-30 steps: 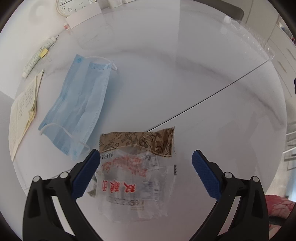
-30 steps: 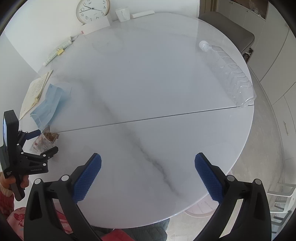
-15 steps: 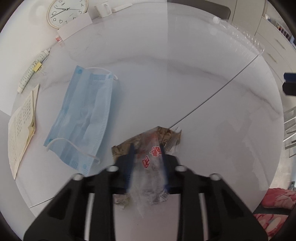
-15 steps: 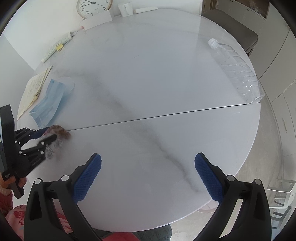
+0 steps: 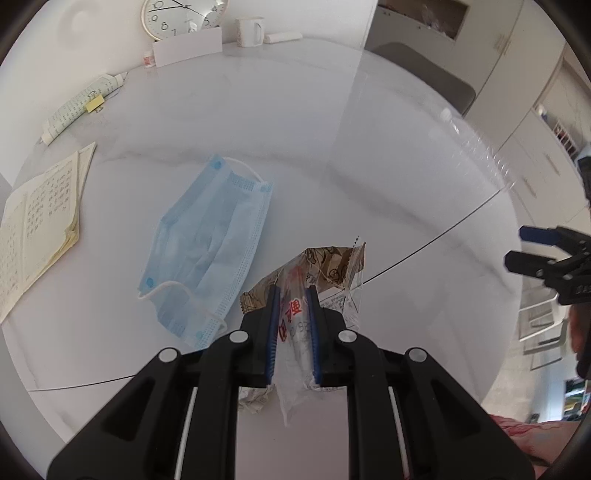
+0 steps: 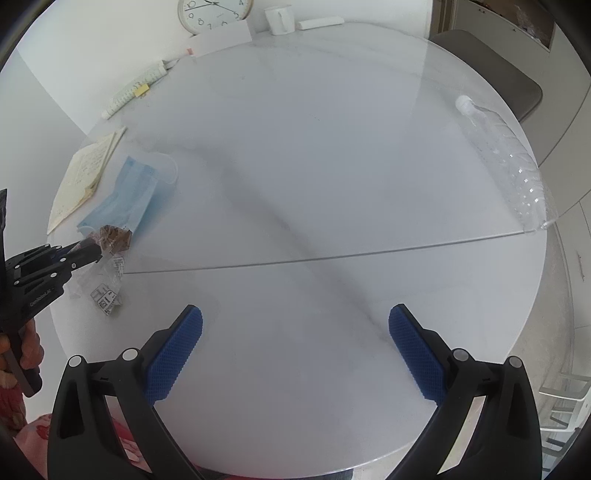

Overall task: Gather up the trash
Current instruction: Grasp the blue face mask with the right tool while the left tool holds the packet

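left hand-held gripper point(image 5: 291, 291) pinches the snack wrapper point(image 5: 295, 314) beside the face mask point(image 5: 210, 251).

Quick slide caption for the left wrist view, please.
Left claw shut on a clear snack wrapper beside a blue face mask on the marble table.

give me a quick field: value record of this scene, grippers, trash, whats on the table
left gripper: shut on the snack wrapper
right gripper: open, holding nothing, above the table
face mask: blue, flat on table, just left of the wrapper
plastic bottle: clear, lying at the table's right edge
notebook: open, left edge
back of table: clock, mug
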The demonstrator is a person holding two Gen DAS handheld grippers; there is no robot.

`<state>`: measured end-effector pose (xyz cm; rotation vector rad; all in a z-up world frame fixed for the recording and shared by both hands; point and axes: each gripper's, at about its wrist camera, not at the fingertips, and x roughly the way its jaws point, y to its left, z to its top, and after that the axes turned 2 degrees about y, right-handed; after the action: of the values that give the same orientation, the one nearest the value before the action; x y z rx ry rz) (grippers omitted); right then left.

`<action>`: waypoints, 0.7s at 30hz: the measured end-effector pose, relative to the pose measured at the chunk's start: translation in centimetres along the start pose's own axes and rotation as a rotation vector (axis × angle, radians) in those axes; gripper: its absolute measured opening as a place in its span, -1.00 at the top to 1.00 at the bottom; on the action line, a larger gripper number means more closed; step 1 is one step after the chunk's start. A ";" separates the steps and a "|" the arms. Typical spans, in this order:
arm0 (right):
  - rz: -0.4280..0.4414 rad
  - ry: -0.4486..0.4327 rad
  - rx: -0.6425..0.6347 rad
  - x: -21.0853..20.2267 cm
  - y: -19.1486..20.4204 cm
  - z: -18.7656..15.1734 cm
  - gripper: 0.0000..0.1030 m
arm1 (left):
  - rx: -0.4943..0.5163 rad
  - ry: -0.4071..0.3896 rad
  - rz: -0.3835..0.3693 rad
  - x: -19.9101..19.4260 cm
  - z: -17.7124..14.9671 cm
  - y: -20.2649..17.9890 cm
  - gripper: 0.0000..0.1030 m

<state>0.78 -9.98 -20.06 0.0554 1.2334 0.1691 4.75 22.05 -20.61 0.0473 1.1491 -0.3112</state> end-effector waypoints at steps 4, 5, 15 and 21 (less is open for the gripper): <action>0.039 -0.014 -0.033 0.3 1.9 1.6 -0.95 | -0.037 -0.043 -0.017 -2.6 0.3 1.4 0.72; 0.054 -0.018 -0.043 0.4 2.6 2.2 -0.95 | -0.040 -0.050 -0.018 -3.0 0.3 1.8 0.72; 0.227 0.022 -0.129 4.9 11.0 8.0 -0.95 | -0.146 -0.079 0.115 -6.2 -0.5 7.7 0.72; 0.305 0.077 -0.091 9.0 15.3 11.4 -0.95 | -0.229 -0.071 0.152 -6.2 -1.7 11.0 0.72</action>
<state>12.87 7.12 -22.60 0.1594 1.2877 0.4957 3.89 34.26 -17.08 -0.0772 1.0980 -0.0450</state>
